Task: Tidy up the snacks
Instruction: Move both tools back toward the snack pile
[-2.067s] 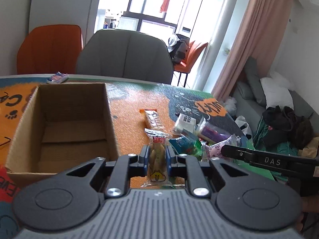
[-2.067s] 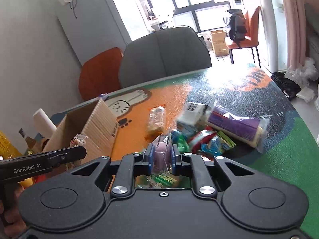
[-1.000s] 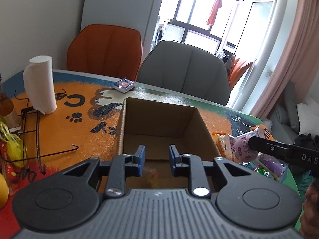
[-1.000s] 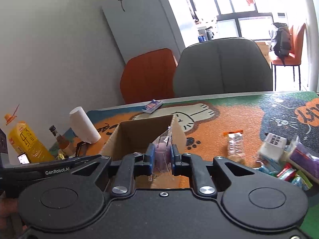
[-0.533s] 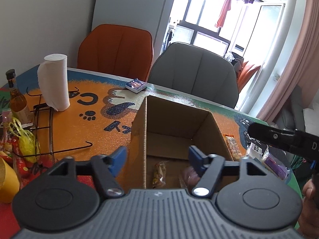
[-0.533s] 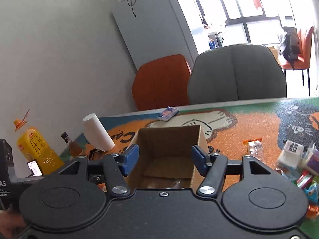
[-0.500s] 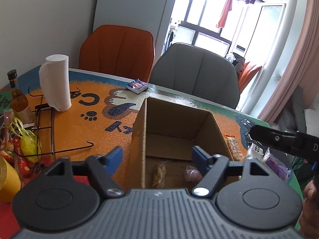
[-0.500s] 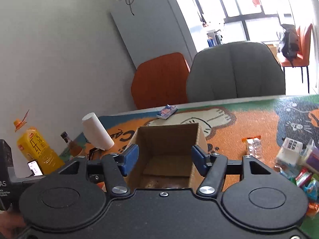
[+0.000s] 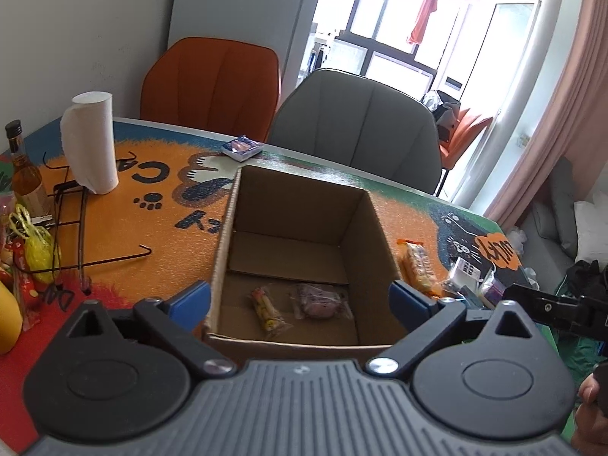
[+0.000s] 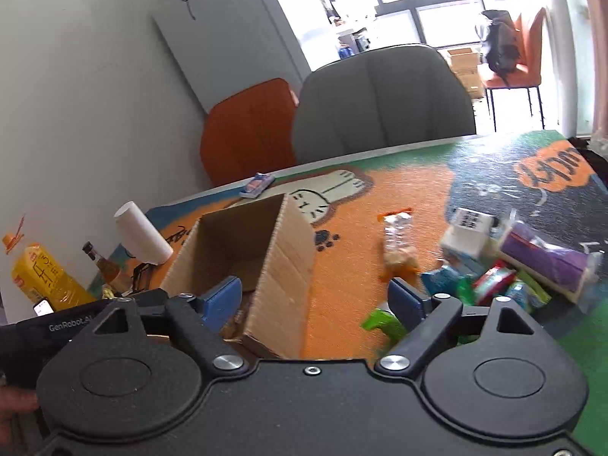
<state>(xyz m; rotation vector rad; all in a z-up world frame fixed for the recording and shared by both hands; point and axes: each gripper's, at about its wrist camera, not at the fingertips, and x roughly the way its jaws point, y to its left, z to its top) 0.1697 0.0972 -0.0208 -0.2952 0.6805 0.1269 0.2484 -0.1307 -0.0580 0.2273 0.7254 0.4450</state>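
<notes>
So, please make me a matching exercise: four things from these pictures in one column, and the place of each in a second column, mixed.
Things:
1. pink snack packet
2. paper towel roll
3. purple packet
4. small blue packet

Places:
A. standing upright on the table, left of the cardboard box
B. on the floor of the box
C. lying near the table's far edge, before the chairs
D. in the snack pile, right of the box

Pairs: 1-B, 2-A, 3-D, 4-C

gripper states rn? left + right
Left gripper: fingers opening, nothing between them; it points into the cardboard box.
Right gripper: fingers opening, holding nothing.
</notes>
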